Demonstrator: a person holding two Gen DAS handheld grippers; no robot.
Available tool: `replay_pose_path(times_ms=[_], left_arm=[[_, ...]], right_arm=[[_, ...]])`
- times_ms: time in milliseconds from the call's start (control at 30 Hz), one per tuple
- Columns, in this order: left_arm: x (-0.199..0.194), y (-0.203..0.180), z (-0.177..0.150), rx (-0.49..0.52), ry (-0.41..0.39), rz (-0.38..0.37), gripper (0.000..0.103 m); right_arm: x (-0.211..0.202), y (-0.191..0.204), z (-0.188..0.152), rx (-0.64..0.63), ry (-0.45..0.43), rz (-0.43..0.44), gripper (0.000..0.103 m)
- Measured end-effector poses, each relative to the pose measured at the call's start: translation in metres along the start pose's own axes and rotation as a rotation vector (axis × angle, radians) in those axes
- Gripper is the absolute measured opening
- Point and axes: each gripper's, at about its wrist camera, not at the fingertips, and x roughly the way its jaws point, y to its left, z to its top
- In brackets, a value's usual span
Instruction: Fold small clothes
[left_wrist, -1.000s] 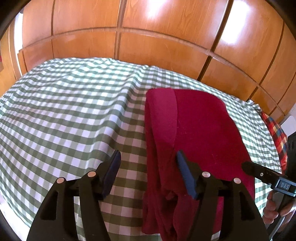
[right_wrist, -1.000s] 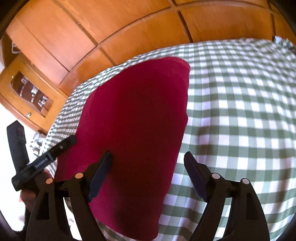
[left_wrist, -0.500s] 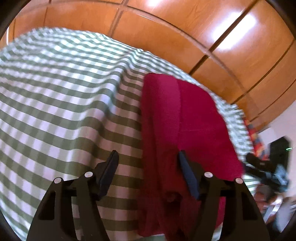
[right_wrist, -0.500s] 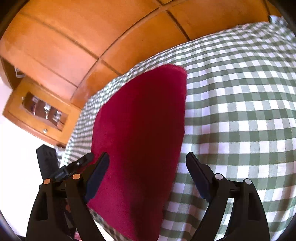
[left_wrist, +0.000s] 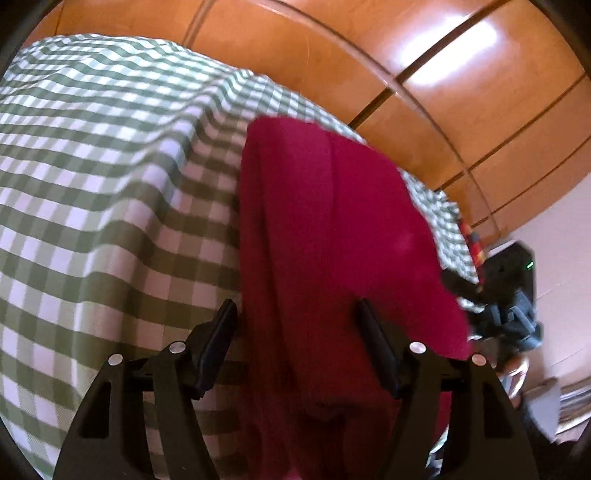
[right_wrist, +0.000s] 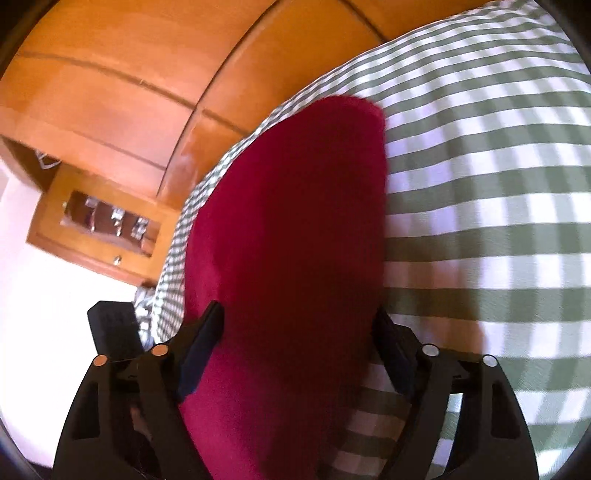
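Note:
A dark red garment (left_wrist: 332, 229) lies folded lengthwise on the green-and-white checked cloth (left_wrist: 110, 166). My left gripper (left_wrist: 297, 325) is open, its jaws straddling the garment's near left edge. In the right wrist view the same red garment (right_wrist: 295, 221) fills the middle. My right gripper (right_wrist: 297, 326) is open, its jaws on either side of the garment's near end. The right gripper also shows at the right edge of the left wrist view (left_wrist: 495, 306). Part of the left gripper's black body (right_wrist: 110, 332) shows at the left of the right wrist view.
A wooden panelled wall (left_wrist: 406, 74) stands behind the bed. A wooden cabinet with a glass front (right_wrist: 103, 221) is at the left in the right wrist view. A red checked cloth (left_wrist: 474, 243) peeks out beyond the garment's far right side.
Both grippers have come down and forward over the near end of the red garment, so it now sits between each pair of jaws. Both stay open.

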Motion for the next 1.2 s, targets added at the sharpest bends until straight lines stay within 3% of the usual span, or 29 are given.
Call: replay_pose_path(times_ms=[200, 367, 600, 900, 1200], left_arm=[[0.003, 0.015, -0.004, -0.064, -0.012, -0.114, 0.057], [0.002, 0.016, -0.009, -0.073, -0.032, -0.163, 0.050], [-0.010, -0.010, -0.013, 0.036, -0.048, -0.177, 0.034], [0.004, -0.065, -0.001, 0.105, -0.037, -0.284, 0.032], [0.057, -0.165, 0.019, 0.251, 0.040, -0.352, 0.032]], right_arm=[[0.015, 0.009, 0.005, -0.067, 0.036, -0.012, 0.068], [0.010, 0.030, -0.002, -0.132, 0.009, -0.061, 0.050], [-0.022, 0.050, -0.021, -0.183, -0.062, -0.121, 0.044], [-0.095, 0.042, -0.037, -0.158, -0.215, -0.217, 0.044], [-0.181, 0.000, -0.047, -0.058, -0.397, -0.332, 0.044]])
